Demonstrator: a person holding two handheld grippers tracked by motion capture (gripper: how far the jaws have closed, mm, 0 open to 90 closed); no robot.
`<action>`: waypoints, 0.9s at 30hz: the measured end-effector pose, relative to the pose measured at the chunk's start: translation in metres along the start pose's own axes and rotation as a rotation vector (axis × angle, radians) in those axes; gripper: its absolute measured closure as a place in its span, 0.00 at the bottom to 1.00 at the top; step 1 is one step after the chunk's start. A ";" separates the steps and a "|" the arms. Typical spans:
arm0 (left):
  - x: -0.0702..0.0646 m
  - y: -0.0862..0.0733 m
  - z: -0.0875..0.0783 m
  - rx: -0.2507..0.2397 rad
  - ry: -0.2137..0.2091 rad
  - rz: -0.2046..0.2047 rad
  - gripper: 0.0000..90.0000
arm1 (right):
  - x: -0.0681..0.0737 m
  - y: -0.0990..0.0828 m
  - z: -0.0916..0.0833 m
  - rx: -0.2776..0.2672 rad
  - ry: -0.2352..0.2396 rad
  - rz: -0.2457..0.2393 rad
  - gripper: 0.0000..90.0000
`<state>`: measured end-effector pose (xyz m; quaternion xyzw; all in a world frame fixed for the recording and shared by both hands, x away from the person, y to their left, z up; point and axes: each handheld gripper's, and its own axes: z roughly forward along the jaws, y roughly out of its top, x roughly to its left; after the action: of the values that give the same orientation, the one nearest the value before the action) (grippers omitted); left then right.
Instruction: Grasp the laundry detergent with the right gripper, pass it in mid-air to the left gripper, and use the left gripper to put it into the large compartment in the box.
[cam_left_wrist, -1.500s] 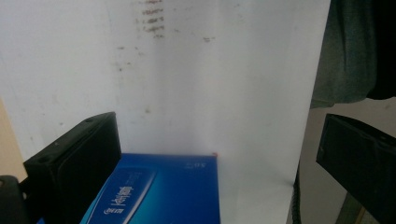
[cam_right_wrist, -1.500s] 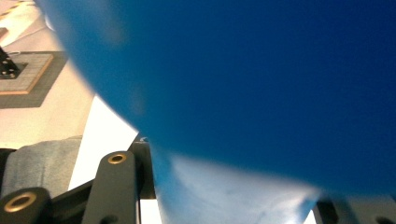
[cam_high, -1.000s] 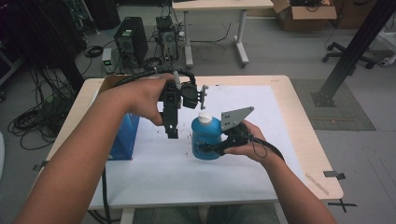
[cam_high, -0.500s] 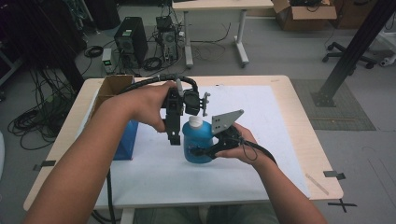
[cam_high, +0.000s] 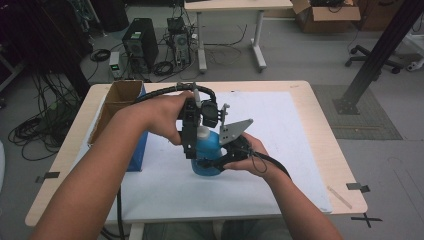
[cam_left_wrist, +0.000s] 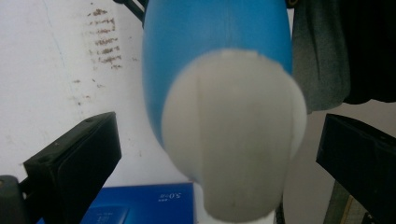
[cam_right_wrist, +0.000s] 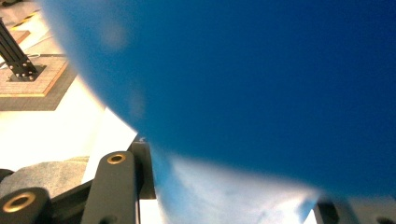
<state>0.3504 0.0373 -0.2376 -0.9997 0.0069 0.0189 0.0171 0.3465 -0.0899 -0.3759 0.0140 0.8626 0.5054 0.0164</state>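
The table (cam_high: 310, 150) carries a white sheet (cam_high: 280, 130), with a cardboard box (cam_high: 120, 97) and a blue box (cam_high: 138, 150) at its left edge, well to the outer side of the left gripper.

The blue bottle (cam_high: 207, 150) stands upright on the sheet, between the two grippers. The right gripper (cam_high: 212, 162) holds it low on the body: in the right gripper view the blue wall (cam_right_wrist: 261, 93) lies directly ahead of the jaws and against them, so the jaws are clamped on the bottle. The left gripper (cam_high: 192, 137) points down from above. In the left gripper view its jaws stand wide, one on each side of the white cap (cam_left_wrist: 233, 135), and neither pad touches it.

Step in hand, as judged: the bottle is steadied by the right gripper while the left gripper is placed over the cap, presumably to unscrew or remove it.

Next move, as judged:
1. Lower the left gripper until the pads are level with the cap's side wall.
2. Centre the cap between the jaws, then close them.
3. Keep the right grip firm so the bottle does not turn or tip.
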 end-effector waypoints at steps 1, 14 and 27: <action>0.000 0.000 0.000 0.000 0.000 0.000 0.00 | 0.000 0.000 0.000 0.000 0.000 0.000 0.51; 0.000 0.005 0.010 0.002 -0.003 0.013 0.00 | 0.000 0.003 0.005 -0.014 -0.004 -0.004 0.51; -0.005 0.009 0.012 -0.005 0.022 0.017 0.00 | 0.002 0.004 0.006 -0.005 -0.007 0.014 0.51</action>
<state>0.3447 0.0289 -0.2495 -0.9997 0.0157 0.0083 0.0142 0.3450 -0.0822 -0.3753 0.0218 0.8612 0.5076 0.0158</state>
